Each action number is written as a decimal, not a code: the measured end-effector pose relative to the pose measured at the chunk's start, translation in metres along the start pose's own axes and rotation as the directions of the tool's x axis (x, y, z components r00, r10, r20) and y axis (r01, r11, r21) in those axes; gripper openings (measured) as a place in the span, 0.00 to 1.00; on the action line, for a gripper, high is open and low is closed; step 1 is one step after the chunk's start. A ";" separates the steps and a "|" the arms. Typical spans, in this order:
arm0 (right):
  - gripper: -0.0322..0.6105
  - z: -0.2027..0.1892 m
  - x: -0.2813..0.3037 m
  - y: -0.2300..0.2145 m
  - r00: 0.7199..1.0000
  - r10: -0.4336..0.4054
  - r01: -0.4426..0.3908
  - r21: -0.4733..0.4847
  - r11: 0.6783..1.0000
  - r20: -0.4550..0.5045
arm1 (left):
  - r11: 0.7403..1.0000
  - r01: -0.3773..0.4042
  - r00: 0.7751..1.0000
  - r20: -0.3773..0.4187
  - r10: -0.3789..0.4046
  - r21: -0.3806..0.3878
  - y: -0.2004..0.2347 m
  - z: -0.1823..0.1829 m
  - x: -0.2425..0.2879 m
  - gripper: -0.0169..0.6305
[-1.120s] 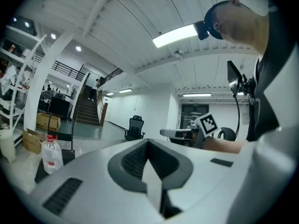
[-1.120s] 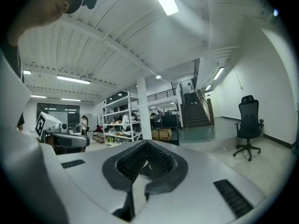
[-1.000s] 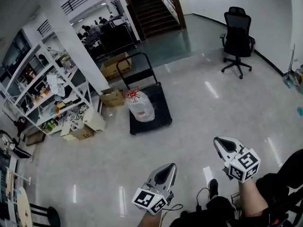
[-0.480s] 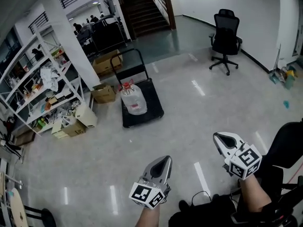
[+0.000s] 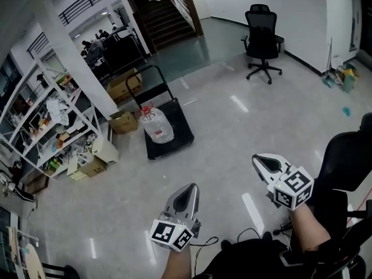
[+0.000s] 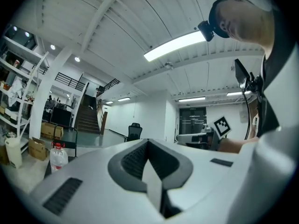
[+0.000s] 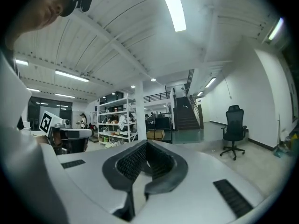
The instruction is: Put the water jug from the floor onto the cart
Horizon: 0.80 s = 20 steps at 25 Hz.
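Water jug (image 5: 156,124) on black cart (image 5: 182,134), label (image 5: 159,133) apparently white, lettering illegible.

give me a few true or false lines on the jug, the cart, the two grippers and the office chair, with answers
1. The water jug stands upright on the cart. True.
2. The left gripper is clamped on the jug. False: its jaws are together on nothing, and it is well short of the cart.
3. The right gripper has its jaws together with nothing between them. True.
4. The office chair is parked on the cart. False: it stands on the floor near the far wall, away from the cart.
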State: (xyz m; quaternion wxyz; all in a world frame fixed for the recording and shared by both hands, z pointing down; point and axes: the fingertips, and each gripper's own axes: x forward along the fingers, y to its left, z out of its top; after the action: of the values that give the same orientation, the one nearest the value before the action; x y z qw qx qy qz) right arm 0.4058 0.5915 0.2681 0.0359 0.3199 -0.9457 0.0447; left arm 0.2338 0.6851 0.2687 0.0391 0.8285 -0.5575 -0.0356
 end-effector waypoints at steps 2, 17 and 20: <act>0.05 0.000 -0.010 -0.004 1.000 0.009 -0.009 0.002 1.000 0.003 | 1.000 -0.001 1.000 -0.007 0.001 0.007 -0.011 -0.001 0.002 0.02; 0.05 0.005 -0.032 -0.034 0.999 0.053 -0.053 -0.041 0.998 0.007 | 1.000 0.020 1.000 -0.024 -0.020 0.005 -0.059 0.003 0.033 0.02; 0.05 0.003 -0.037 -0.038 0.999 0.050 -0.050 -0.032 0.998 0.009 | 0.999 0.029 0.999 -0.028 -0.028 0.021 -0.066 0.003 0.031 0.02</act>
State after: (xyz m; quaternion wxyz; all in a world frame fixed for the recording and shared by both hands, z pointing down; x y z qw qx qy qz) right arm 0.4581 0.5838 0.2642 0.0353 0.2958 -0.9542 0.0288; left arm 0.3062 0.6812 0.2587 0.0376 0.8371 -0.5455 -0.0187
